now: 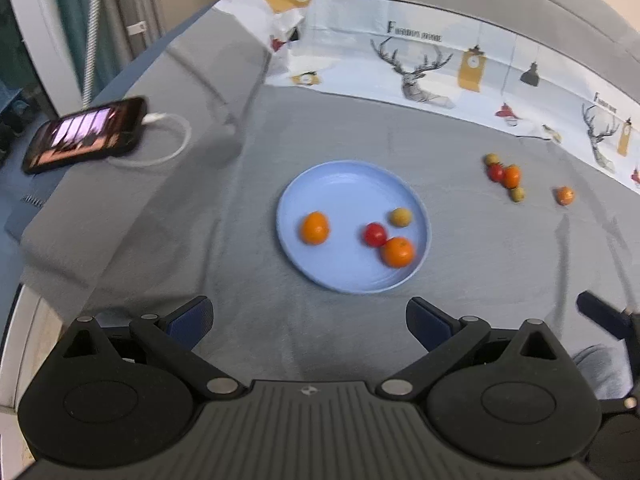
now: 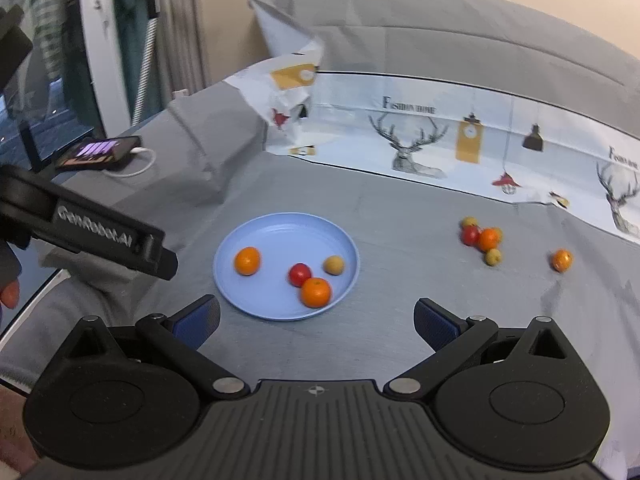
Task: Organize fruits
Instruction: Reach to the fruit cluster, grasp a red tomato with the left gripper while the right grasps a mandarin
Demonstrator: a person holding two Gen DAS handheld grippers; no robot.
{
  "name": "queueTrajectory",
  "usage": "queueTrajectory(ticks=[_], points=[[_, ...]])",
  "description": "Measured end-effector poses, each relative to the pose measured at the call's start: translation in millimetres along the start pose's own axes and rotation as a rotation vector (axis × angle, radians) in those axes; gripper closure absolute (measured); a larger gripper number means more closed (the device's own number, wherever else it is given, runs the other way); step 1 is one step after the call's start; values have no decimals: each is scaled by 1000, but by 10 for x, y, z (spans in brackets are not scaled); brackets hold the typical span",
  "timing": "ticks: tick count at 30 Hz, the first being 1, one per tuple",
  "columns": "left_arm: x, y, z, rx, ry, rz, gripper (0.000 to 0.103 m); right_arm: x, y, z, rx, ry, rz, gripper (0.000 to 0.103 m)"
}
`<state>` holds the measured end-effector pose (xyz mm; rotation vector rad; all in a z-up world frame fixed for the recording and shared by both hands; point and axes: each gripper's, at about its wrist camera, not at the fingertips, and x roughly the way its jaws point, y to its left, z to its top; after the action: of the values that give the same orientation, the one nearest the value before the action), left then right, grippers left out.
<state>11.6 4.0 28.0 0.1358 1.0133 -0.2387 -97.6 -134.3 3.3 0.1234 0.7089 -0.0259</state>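
Fruits (image 1: 376,234) on blue plate (image 1: 344,184); left tongs (image 1: 310,320) and right tongs (image 2: 316,320) spread wide, holding nothing

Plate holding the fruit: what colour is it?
Light blue, plain; the plate shows best in the right wrist view.

A bed covered by a grey sheet (image 1: 460,280) carries everything. On it lie a blue plate (image 1: 348,280) near the middle, a tight cluster of loose fruits (image 1: 505,176) to the plate's right with a lone orange (image 1: 565,195) just beyond it, and a deer-printed cloth (image 1: 424,64) across the far side. At the left edge a black phone (image 1: 86,134) lies with a white cable (image 1: 176,140) plugged in
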Motion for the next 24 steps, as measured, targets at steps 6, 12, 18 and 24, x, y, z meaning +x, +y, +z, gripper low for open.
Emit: queueTrajectory(ticks=[6, 12, 18, 24], points=[[-419, -258, 524, 27, -92, -70, 0, 14, -409, 38, 106, -10, -77, 1], [-1148, -708, 1207, -18, -176, -167, 0, -24, -1016, 62, 222, -21, -189, 1], [-1741, -1278, 1576, 5, -305, -280, 0, 19, -1555, 38, 345, -18, -259, 1], [-1744, -1684, 1799, -9, -322, -330, 0, 127, -1916, -56, 425, 11, -293, 1]])
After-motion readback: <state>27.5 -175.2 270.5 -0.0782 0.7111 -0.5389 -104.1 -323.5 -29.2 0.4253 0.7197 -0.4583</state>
